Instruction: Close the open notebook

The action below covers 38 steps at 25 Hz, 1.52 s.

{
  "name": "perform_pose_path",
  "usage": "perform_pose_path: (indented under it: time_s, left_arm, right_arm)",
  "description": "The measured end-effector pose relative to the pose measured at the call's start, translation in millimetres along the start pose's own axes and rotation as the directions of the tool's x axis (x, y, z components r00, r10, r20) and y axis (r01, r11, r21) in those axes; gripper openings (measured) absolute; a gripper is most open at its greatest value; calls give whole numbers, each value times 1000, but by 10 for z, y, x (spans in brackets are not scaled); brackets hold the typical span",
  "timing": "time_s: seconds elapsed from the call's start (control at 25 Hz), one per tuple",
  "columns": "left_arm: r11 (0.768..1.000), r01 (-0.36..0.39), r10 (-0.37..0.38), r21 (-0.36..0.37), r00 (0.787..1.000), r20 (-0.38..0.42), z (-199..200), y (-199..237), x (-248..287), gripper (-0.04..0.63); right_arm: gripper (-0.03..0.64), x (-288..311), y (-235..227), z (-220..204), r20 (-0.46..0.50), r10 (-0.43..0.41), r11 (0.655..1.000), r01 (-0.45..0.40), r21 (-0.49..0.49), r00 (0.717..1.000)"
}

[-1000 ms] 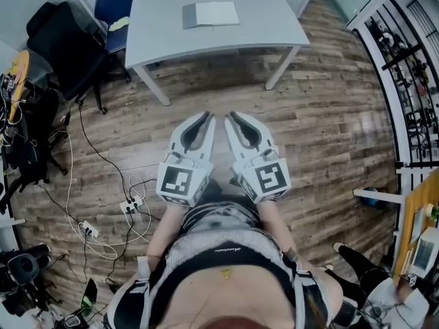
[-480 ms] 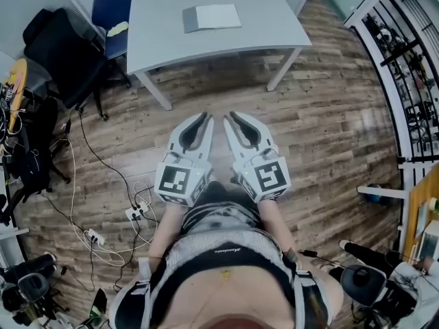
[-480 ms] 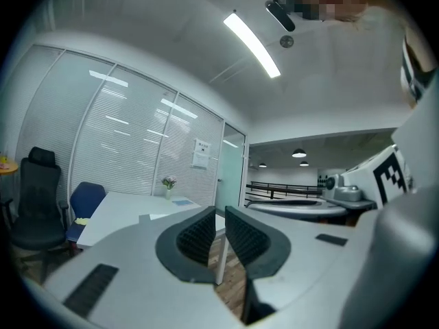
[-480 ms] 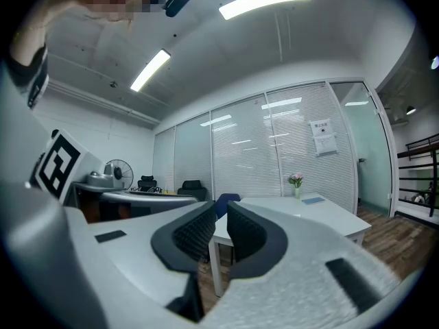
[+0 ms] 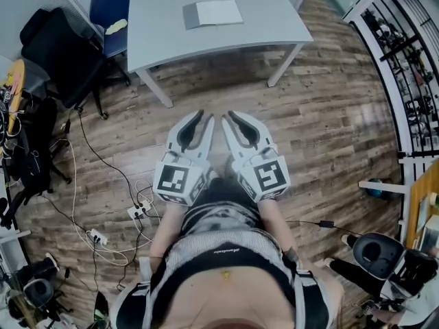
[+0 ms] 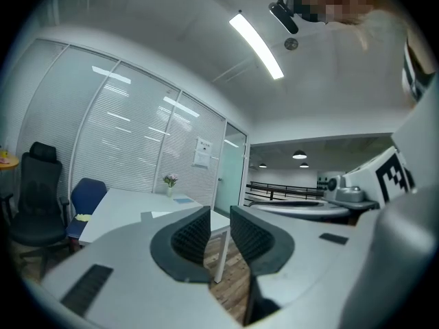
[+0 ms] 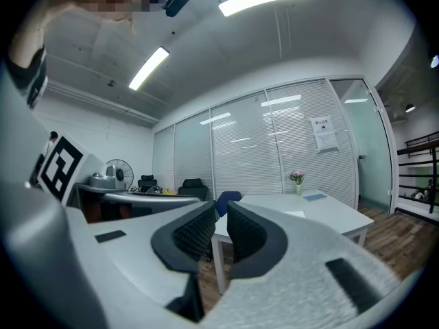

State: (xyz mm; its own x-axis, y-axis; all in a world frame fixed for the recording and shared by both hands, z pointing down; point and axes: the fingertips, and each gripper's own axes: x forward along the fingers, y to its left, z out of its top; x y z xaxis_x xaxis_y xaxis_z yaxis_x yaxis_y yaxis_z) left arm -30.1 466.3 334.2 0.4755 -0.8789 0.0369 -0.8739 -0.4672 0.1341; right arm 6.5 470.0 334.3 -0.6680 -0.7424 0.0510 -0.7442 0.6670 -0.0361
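Note:
The notebook [image 5: 212,12] lies open on the grey table [image 5: 164,36], with white pages and a grey cover at its left. It is far ahead of both grippers, which are held side by side over the wooden floor and point level at the table. My left gripper [image 5: 199,116] has its jaws opening, with a gap between the pads [image 6: 219,228] and nothing in it. My right gripper [image 5: 230,116] shows a narrower gap [image 7: 219,232], also empty. The notebook shows small in the left gripper view [image 6: 158,214] and in the right gripper view [image 7: 293,213].
A blue chair [image 5: 113,5] and a black chair [image 5: 62,46] stand left of the table. Cables and a power strip [image 5: 137,211] lie on the floor at the left. A shelf rack [image 5: 411,60] lines the right side. A small flower vase [image 6: 169,181] stands on the table's far end.
Both grippers and my view have crept a little toward the table, and the floor cables have slid down the picture. A wheeled chair base has come into view at the lower right.

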Motion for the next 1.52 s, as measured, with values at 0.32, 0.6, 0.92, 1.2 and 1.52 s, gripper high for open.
perform_pose_path:
  time_s: [0.32,0.6,0.92,1.2,1.52]
  left_arm:
    - [1000,-6,6,9,1000,-6,13,179,182,63]
    - [1000,-25,25,8,1000,-9,50,435,490,61]
    - [999,-52,52,-8,999,-12,99,825,910,61]
    - [998,-58,58,-12,998,-18,210,1089,1316,61]
    - [998,-60,59,-26,998,-20,244,1284,1741,63]
  right_arm:
    - [52,301,-73,-13,-5,27,1000,-27,11,1000]
    - [52,665,-280,-19,-9,52,999,-52,15,999]
    - [52,1177,-535,24,-22,88,996,-88,4,996]
    - [52,1557,-834,124,-26,93,996,-93,4,995]
    - [52,1891,-1148,154,-35,102,995,-102,4,994]
